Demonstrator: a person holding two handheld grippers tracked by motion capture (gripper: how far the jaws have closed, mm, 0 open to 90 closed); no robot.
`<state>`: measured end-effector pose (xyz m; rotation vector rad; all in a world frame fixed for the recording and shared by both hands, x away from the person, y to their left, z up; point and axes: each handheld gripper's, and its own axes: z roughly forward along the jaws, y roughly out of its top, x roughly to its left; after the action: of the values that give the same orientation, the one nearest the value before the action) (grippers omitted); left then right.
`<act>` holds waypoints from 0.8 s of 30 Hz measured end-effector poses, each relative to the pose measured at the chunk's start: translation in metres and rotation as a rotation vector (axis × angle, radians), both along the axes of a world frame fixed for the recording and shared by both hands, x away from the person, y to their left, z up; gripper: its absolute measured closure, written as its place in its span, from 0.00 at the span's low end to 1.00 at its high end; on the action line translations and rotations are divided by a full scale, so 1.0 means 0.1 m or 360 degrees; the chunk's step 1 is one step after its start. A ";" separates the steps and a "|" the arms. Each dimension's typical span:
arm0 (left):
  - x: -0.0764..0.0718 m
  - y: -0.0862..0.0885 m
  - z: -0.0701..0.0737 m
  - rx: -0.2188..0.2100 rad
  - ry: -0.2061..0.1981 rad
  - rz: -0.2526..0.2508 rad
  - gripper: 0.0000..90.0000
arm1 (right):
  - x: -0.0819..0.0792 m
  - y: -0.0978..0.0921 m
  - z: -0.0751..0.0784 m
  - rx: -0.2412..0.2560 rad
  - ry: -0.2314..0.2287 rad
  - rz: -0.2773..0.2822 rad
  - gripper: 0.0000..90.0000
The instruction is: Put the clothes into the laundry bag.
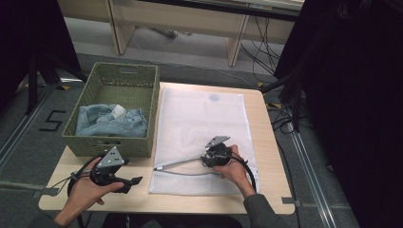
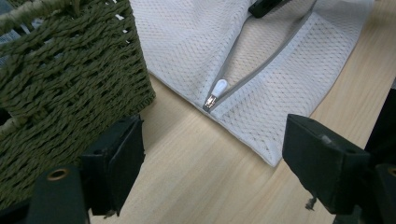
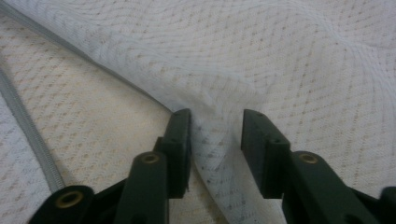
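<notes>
Mesh bag [image 1: 199, 123]: right gripper [image 3: 215, 135] seemingly pinching the upper layer, opening the mouth; left gripper [image 2: 212, 158] spread at 8 o'clock, next fetching jeans [image 1: 111, 121].

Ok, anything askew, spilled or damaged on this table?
Nothing spilled or damaged. The white mesh laundry bag lies flat with its zipper open, its upper layer pinched between the right gripper jaws. The jeans sit crumpled in the green basket. The left gripper waits open.

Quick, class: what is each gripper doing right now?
Left gripper: open, holding nothing, above the table.
Right gripper: fingers around a fold of the mesh laundry bag, not fully closed.
</notes>
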<state>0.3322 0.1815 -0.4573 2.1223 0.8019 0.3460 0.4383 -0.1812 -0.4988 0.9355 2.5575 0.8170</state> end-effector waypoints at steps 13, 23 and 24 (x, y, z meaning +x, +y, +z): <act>0.01 0.01 0.01 -0.0005 -0.0013 0.0011 0.22 | 0.00 0.01 0.06 0.0026 -0.0064 -0.0035 0.96; 0.01 0.03 0.02 0.0005 -0.0012 -0.0001 0.23 | -0.02 0.01 0.20 0.0041 -0.0173 -0.0013 0.99; 0.01 0.03 0.02 0.0001 -0.0013 0.0002 0.23 | -0.02 0.01 0.20 0.0041 -0.0173 -0.0013 0.99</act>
<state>0.3334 0.1843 -0.4548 2.1196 0.7986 0.3549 0.4365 -0.1802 -0.4784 0.8837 2.4545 0.8756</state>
